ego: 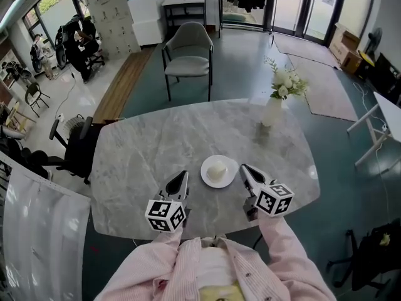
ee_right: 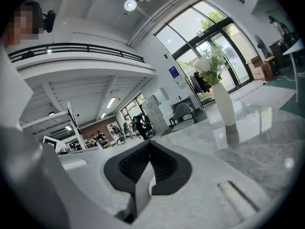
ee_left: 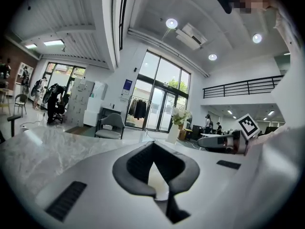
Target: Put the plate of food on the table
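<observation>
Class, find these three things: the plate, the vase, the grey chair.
plate (ego: 232, 166), head view, bare right rim.
vase (ego: 271, 113), head view, white body.
grey chair (ego: 187, 66), head view, seat cushion.

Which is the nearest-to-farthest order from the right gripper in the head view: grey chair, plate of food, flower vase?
From the right gripper:
1. plate of food, just to its left on the table.
2. flower vase, beyond it and slightly right, on the table.
3. grey chair, on the floor past the table's far edge.
</observation>
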Motion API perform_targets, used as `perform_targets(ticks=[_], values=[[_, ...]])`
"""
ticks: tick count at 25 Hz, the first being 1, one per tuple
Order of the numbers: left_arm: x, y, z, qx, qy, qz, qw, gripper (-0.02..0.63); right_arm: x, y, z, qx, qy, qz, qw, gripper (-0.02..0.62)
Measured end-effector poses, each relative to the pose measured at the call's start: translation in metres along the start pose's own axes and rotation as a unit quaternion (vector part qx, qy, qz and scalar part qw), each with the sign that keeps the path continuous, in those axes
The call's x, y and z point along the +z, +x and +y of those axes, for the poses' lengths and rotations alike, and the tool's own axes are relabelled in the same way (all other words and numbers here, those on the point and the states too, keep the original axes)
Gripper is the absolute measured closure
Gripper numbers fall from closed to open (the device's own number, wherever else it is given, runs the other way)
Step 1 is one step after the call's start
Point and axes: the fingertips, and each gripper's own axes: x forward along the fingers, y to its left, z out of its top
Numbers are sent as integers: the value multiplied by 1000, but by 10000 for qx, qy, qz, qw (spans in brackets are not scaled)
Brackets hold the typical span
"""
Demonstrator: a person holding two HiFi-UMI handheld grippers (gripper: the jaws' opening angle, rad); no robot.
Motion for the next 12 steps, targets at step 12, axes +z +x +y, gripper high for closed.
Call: perform_targets(ticks=[12], values=[[33, -20, 16, 480, 311, -536, 9969, 609, 29, -15, 1, -26, -383, -535, 9978, 591]])
